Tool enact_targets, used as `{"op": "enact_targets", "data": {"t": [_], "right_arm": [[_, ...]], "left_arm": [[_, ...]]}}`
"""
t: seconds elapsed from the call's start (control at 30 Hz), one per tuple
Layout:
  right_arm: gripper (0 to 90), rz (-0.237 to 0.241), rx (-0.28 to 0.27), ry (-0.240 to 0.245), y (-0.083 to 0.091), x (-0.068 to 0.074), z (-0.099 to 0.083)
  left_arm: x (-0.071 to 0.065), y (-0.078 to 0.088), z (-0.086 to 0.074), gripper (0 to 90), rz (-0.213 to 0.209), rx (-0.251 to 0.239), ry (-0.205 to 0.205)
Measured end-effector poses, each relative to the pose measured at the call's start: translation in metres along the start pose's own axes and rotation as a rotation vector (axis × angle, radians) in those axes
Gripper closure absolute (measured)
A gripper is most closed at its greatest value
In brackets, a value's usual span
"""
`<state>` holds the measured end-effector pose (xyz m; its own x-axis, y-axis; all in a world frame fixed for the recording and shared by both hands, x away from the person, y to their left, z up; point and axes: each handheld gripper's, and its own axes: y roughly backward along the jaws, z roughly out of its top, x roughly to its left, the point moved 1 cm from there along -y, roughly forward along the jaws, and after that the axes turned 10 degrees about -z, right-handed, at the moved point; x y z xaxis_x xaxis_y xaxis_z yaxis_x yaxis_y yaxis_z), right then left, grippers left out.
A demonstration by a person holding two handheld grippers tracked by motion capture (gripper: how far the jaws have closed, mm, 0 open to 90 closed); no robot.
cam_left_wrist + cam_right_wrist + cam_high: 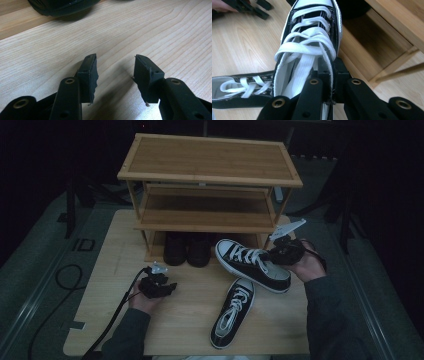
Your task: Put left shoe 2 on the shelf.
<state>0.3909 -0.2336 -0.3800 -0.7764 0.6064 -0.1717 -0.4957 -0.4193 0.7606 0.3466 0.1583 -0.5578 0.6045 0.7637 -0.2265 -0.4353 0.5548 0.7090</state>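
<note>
Right gripper view: the black-and-white sneaker (309,47) is pinched at the side wall of its collar, 1 jaw inside the opening and 1 outside, both clenched on the canvas. In the high view this sneaker (252,265) sits tilted off the table (115,320) in the right gripper (282,254), toe toward the bamboo shoe rack (210,160), just in front of its bottom shelf. The 2nd sneaker (232,312) lies flat below it. 2 dark shoes (187,249) stand under the rack. The left gripper (157,286) rests apart, its jaws released and empty over bare wood.
</note>
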Motion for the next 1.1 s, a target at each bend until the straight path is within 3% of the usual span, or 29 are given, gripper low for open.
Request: {"op": "enact_targets", "data": {"t": [0.8,1.1], "right_arm": [[87.6,0.055,-0.098,-0.003,0.023,-0.002,0.029],[87.6,0.017,-0.118,-0.022,0.033,-0.007,0.047]], "left_arm": [[-0.001,0.000,0.000,53.2,0.001,-0.001,0.000],[-0.001,-0.001,0.000,53.1,0.000,-0.003,0.001]]}}
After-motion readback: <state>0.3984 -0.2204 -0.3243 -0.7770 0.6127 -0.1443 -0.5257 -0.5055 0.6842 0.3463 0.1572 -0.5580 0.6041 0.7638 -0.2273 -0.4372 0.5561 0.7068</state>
